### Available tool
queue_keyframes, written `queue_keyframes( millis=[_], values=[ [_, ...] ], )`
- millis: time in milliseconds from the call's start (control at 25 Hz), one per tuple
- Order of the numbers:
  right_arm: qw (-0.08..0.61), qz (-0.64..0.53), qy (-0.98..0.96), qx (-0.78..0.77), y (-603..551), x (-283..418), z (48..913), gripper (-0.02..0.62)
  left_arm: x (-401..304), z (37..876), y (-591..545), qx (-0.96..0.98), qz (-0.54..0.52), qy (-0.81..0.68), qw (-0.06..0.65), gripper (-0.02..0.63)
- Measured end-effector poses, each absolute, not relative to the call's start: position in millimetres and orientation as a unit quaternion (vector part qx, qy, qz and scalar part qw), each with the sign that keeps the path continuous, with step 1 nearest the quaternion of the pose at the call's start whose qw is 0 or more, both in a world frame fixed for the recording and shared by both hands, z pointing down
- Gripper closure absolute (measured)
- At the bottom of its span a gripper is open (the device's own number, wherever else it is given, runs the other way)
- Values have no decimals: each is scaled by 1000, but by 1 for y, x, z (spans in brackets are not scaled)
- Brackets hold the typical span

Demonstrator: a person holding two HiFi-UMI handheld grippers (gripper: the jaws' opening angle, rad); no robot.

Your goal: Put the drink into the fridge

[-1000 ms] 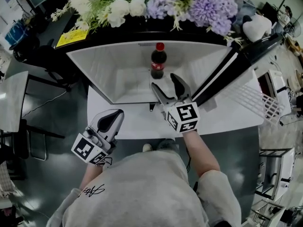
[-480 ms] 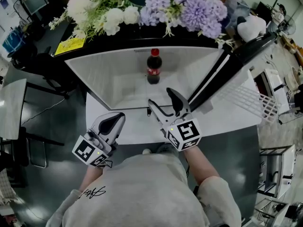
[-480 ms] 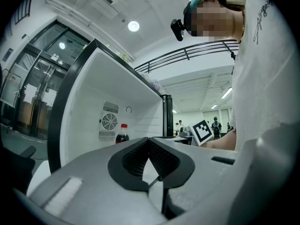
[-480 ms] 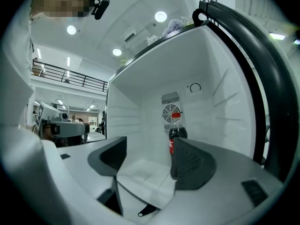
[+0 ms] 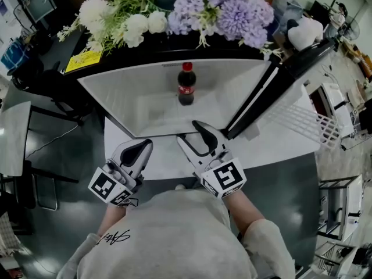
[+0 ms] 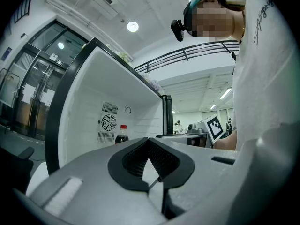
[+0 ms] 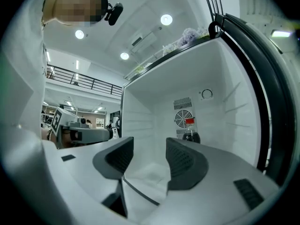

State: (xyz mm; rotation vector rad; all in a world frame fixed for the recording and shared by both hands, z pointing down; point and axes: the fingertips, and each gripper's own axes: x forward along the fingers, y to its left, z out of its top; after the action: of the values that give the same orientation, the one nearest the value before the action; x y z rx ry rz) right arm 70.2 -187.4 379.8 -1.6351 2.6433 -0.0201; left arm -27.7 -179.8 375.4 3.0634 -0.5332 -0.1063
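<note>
The drink, a dark cola bottle (image 5: 186,85) with a red cap, stands upright deep inside the open white fridge (image 5: 128,95), near the back wall by the fan grille. It also shows in the left gripper view as the bottle (image 6: 122,134) and in the right gripper view as the bottle (image 7: 190,131). My right gripper (image 5: 190,131) is at the fridge's front edge, well clear of the bottle. Its jaws have just been closing; a gap remains in my right gripper (image 7: 149,151) with nothing in it. My left gripper (image 5: 139,146) hangs lower left, outside the fridge, jaws together, empty.
The black fridge door (image 5: 279,80) stands open to the right. Artificial flowers (image 5: 174,10) lie on top of the fridge. A wire rack (image 5: 308,124) rests on the white surface at the right. Chairs and desks stand on the dark floor at the left.
My right gripper has drawn back from the bottle toward the person, and its jaws are narrower. The bottle stays standing in the fridge. The left gripper has not moved.
</note>
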Motion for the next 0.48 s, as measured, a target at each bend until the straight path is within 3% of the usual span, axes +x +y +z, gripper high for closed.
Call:
queue_keyframes(
  millis=[160, 480],
  values=[
    [7, 3, 858, -513, -183, 61, 382, 449, -28, 375, -179, 985, -34, -169, 14, 603],
    [21, -2, 862, -507, -177, 50, 380, 547, -29, 373, -179, 985, -37, -168, 13, 603]
  ],
)
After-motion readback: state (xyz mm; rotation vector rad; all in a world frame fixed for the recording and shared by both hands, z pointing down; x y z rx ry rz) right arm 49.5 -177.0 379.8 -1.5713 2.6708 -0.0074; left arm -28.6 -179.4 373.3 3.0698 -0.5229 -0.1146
